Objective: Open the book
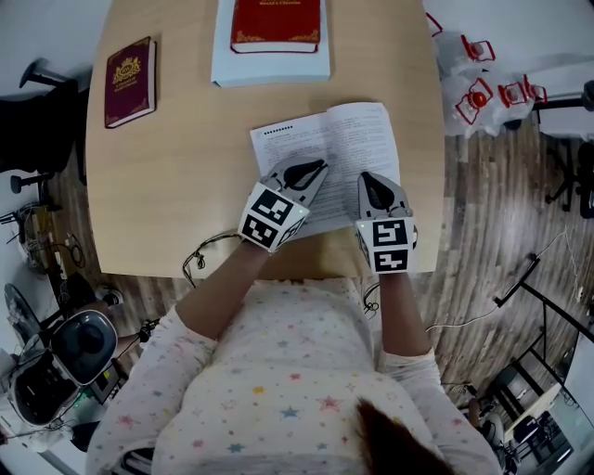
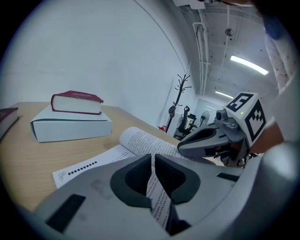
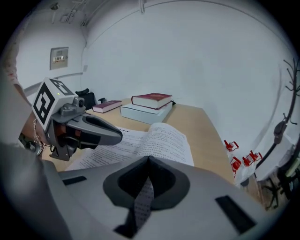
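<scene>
The book point(image 1: 345, 139) lies open on the wooden table point(image 1: 167, 186), printed pages up, its right page bulging near the spine point(image 3: 161, 138). My left gripper point(image 1: 320, 167) rests over the left page near the book's front edge. Its jaws stand almost together with only a thin slit point(image 2: 153, 157); print shows through it, and I cannot tell if paper is pinched. My right gripper point(image 1: 368, 178) sits over the right page with its jaws closed tip to tip point(image 3: 148, 158). Each gripper sees the other beside it: the right gripper point(image 2: 183, 147) and the left gripper point(image 3: 117, 137).
A red book point(image 1: 276, 23) lies on a white box point(image 1: 269, 67) at the table's far edge. A maroon book point(image 1: 130, 79) lies at the far left. A cable point(image 1: 200, 255) hangs at the front edge. Red clips on a white bag point(image 1: 478, 93) sit right of the table.
</scene>
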`<control>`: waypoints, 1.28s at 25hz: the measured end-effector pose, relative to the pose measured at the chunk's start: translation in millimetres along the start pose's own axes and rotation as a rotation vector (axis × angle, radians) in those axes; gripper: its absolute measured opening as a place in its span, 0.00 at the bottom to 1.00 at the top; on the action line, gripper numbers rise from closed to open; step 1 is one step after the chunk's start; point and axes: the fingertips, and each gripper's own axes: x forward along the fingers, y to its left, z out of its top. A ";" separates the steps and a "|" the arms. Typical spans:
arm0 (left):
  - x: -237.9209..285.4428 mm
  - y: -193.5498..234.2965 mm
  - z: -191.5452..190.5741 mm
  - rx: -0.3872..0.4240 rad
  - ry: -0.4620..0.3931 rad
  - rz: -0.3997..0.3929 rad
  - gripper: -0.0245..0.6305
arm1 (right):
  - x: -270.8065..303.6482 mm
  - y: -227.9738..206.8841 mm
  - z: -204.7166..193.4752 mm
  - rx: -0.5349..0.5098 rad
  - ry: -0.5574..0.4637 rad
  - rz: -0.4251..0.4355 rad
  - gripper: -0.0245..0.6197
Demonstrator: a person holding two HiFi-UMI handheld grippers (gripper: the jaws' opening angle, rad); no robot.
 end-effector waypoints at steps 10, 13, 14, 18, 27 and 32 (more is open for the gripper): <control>-31.5 21.3 0.7 -0.028 -0.028 0.069 0.09 | 8.9 -13.4 -14.0 -0.010 0.047 -0.028 0.04; -39.1 25.9 1.3 -0.033 -0.039 0.087 0.09 | 12.5 -17.2 -18.1 -0.008 0.057 -0.033 0.04; -41.1 27.6 1.4 -0.034 -0.041 0.093 0.09 | 13.8 -18.2 -19.5 -0.008 0.060 -0.034 0.04; -46.6 32.3 0.1 -0.041 -0.045 0.112 0.09 | 18.0 -20.9 -24.3 -0.011 0.067 -0.043 0.04; -59.5 37.2 4.8 -0.038 -0.072 0.140 0.09 | 21.5 -25.5 -32.5 0.031 0.067 -0.049 0.04; -69.7 40.7 10.2 -0.034 -0.088 0.159 0.09 | 13.7 -29.1 -25.6 0.106 0.039 -0.047 0.04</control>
